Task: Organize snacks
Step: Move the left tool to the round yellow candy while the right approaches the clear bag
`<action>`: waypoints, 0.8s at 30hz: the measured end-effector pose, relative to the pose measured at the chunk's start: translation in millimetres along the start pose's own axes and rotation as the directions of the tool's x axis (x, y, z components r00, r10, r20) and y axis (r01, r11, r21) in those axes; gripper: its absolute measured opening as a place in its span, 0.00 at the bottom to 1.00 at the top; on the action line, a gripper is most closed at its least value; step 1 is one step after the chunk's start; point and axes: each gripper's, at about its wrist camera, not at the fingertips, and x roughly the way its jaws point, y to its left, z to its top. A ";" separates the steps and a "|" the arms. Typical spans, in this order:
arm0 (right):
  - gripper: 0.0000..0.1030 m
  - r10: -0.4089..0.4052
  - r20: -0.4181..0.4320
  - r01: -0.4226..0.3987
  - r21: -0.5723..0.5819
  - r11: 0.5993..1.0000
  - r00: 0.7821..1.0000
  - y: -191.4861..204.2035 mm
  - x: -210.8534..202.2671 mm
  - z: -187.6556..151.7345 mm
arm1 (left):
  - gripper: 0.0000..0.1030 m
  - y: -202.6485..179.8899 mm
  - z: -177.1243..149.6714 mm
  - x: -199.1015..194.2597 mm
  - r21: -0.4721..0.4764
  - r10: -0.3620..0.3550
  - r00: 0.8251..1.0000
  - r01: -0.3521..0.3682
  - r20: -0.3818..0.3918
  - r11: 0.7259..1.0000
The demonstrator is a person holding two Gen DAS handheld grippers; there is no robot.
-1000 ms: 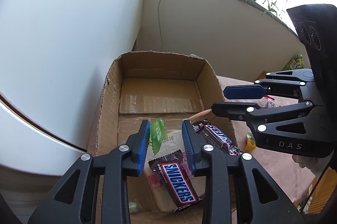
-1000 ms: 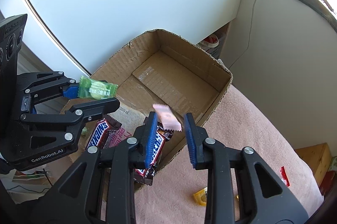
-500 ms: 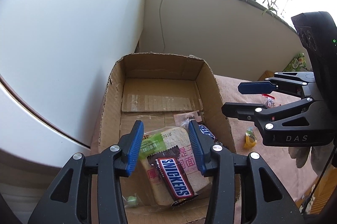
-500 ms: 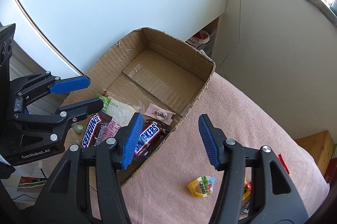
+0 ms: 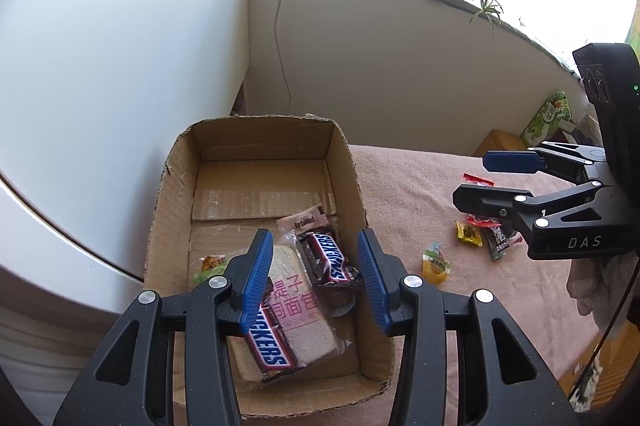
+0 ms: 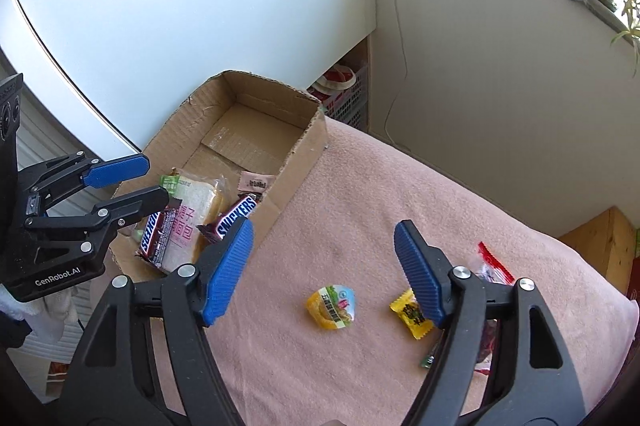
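Now that both candies lie in the box, the left gripper and right gripper, jaws just spread, hang empty, free for the jelly cup.

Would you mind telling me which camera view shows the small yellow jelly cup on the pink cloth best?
The right wrist view: the jelly cup lies large and unobstructed between the open right gripper's fingers, its printed lid facing the camera. The left wrist view shows the same cup small and side-on, right of the cardboard box.
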 end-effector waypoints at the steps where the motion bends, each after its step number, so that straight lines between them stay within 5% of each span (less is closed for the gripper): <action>1: 0.74 -0.008 0.004 0.008 0.012 1.000 1.000 -6.4 -4.4 -4.4 | 0.42 -4.9 -0.6 -0.3 0.005 -0.005 1.000 0.005 0.001 1.000; 16: 0.74 -0.105 0.000 0.102 0.235 0.967 0.994 -113.1 -56.4 -90.5 | 0.42 -87.3 -16.5 8.2 0.068 -0.128 0.991 0.131 -0.048 0.989; 24: 0.72 -0.069 -0.011 0.069 0.220 0.973 0.998 -119.9 -59.6 -119.6 | 0.42 -124.3 -23.3 42.6 0.107 -0.138 0.984 0.150 -0.115 0.983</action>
